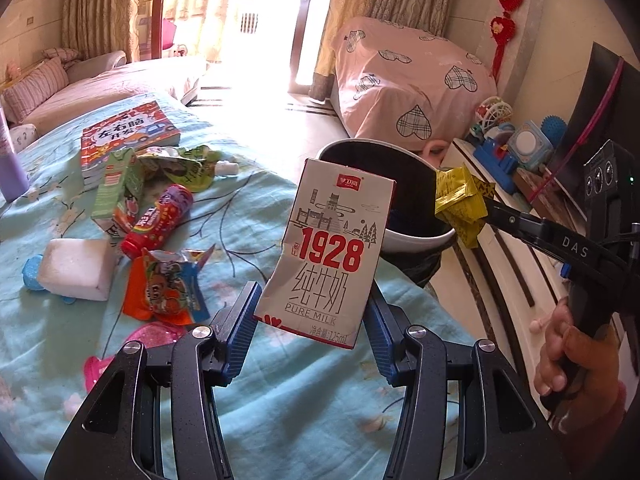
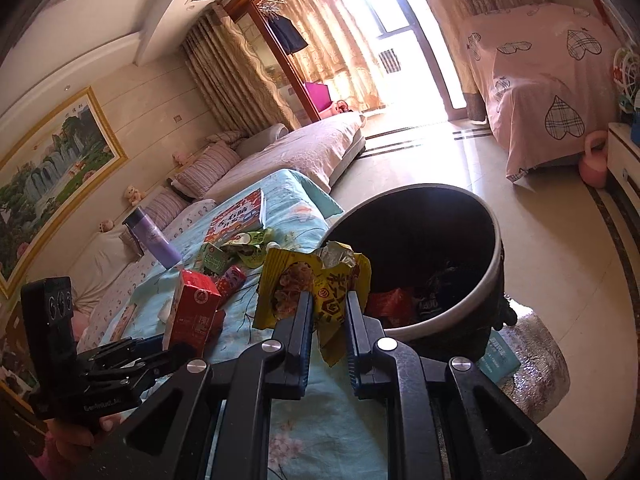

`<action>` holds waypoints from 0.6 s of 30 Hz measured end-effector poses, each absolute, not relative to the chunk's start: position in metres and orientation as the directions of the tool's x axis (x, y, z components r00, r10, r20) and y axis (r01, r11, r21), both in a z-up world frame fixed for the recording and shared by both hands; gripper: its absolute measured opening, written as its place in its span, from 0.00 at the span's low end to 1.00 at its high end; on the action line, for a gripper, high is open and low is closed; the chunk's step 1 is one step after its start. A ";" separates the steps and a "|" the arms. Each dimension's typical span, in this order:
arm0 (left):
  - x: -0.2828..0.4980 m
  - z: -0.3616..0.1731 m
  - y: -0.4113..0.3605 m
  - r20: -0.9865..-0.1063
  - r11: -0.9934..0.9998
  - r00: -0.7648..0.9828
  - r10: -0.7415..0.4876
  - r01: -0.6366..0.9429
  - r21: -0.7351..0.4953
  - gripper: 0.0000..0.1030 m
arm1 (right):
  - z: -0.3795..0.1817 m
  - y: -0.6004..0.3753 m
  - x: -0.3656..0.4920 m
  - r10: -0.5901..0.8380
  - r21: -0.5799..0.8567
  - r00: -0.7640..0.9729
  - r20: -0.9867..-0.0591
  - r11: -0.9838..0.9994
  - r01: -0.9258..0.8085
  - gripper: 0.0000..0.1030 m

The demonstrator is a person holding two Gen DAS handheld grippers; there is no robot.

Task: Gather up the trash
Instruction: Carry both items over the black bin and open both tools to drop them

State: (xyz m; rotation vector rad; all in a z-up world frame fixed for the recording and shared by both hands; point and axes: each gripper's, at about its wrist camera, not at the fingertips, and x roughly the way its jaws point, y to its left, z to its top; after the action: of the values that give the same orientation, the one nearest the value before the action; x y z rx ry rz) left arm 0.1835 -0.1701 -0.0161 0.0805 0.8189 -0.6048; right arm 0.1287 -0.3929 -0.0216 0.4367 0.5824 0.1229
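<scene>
Left tool (image 1: 310,320) clamps a dented milk carton (image 1: 328,256) beside the trash bin (image 1: 416,242); right tool (image 2: 328,312), nearly closed, pinches a yellow snack wrapper (image 2: 316,280) near the bin's rim

The milk carton (image 1: 328,254) hides the near part of the trash bin (image 1: 420,240). The bin's contents are too dark to identify. The purple bottle (image 1: 10,160) is cut off by the left edge.

Milk carton (image 1: 326,254): white, red "1928", grey line drawing. Wrapper (image 2: 314,286): yellow, dark print. Bin (image 2: 486,280): black inside, pale rim. Bedspread (image 1: 280,392): turquoise, pink blossoms, at 6 o'clock. Cover (image 1: 404,76) at 1 o'clock: pink, plaid hearts. Bottle (image 2: 152,242): lilac.
</scene>
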 end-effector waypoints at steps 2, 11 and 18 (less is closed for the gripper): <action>0.183 -0.017 -0.175 -0.707 0.826 0.521 -0.478 0.541 -0.159 0.49 | -0.022 -0.398 0.128 0.222 0.433 0.833 -0.506 0.901 0.023 0.14; 0.188 -0.018 -0.194 -0.710 0.806 0.502 -0.494 0.570 -0.158 0.49 | -0.025 -0.414 0.126 0.186 0.425 0.838 -0.513 0.903 0.060 0.14; 0.199 -0.014 -0.210 -0.711 0.799 0.498 -0.497 0.583 -0.150 0.49 | -0.023 -0.419 0.131 0.171 0.403 0.836 -0.521 0.913 0.064 0.15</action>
State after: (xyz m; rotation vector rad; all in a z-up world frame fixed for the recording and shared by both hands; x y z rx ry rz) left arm 0.1995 -0.2103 -0.0145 0.1152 0.8206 -0.6552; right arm 0.1307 -0.4187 -0.0231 0.4219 0.5821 0.0583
